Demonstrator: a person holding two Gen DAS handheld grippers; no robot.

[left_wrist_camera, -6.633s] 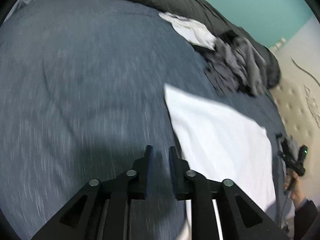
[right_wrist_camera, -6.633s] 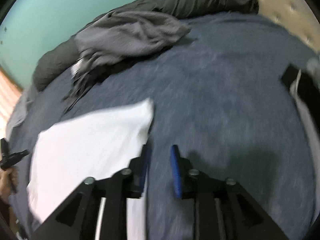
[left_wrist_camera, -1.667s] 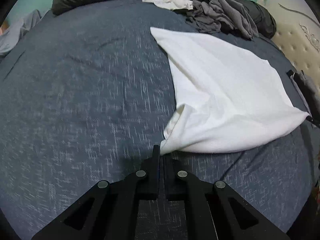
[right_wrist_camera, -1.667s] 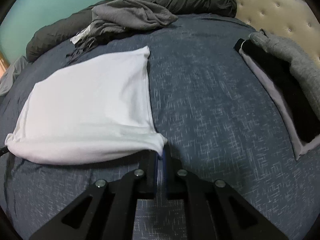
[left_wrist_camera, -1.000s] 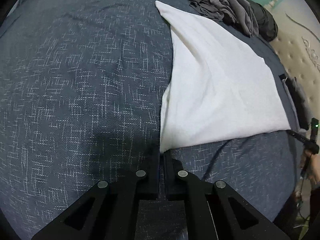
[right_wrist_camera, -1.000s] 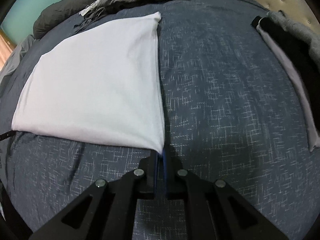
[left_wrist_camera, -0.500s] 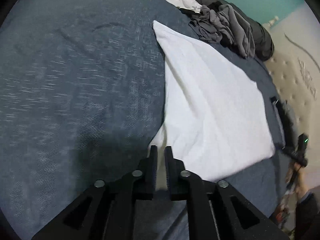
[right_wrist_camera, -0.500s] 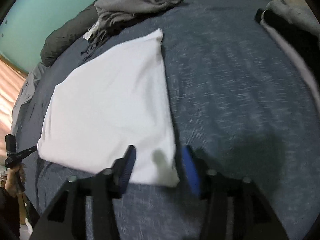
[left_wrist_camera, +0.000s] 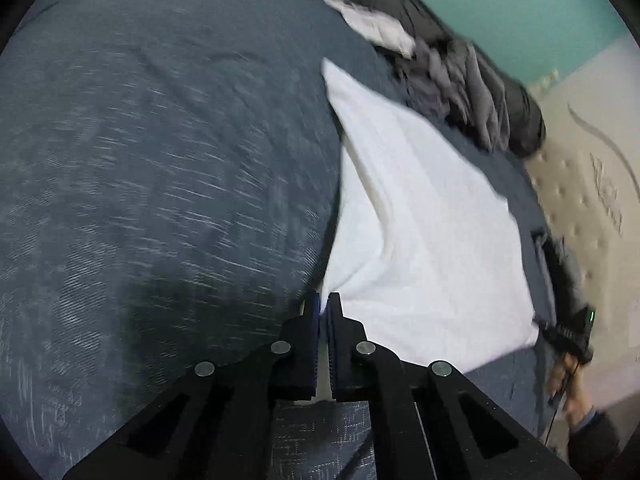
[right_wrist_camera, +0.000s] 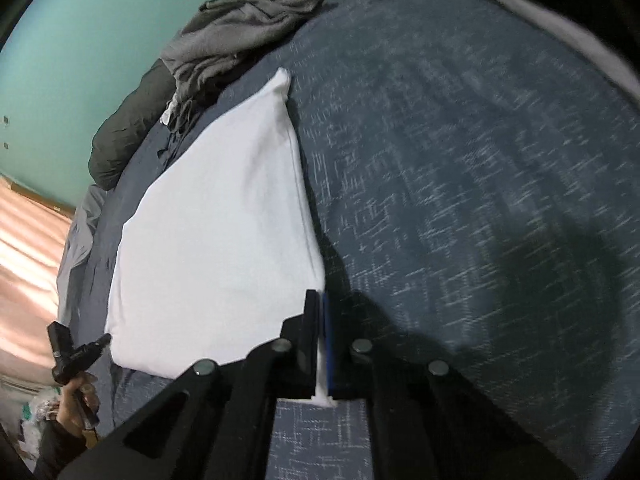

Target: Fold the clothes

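Both claws are back on the cloth! Half a second ago they were spread above the near edge of the white garment; now the left claw is pressed together on the near left corner, and the right claw is pinching the near right corner, with a sliver of white fabric showing between its fingers. That quick let-go and re-bite reads as a regrip, deeper into the corners than a second ago.

The garment lies spread flat on the blue bedspread, its far corners pointing toward the heap of grey clothes by the dark rolled duvet. In the left view a soft ridge rises from the pinched corner, so the fabric looks to be lifting there.

For the task, this looks like the start of the next fold: both near corners secured, ready to be carried over toward the far edge. The fold itself is not yet made.

Off to the side, a stack of finished clothes sits at the bed's edge near the cream padded headboard.

Writing? No brand, label or print readable on the garment or anywhere else; the motion blur doesn't help.
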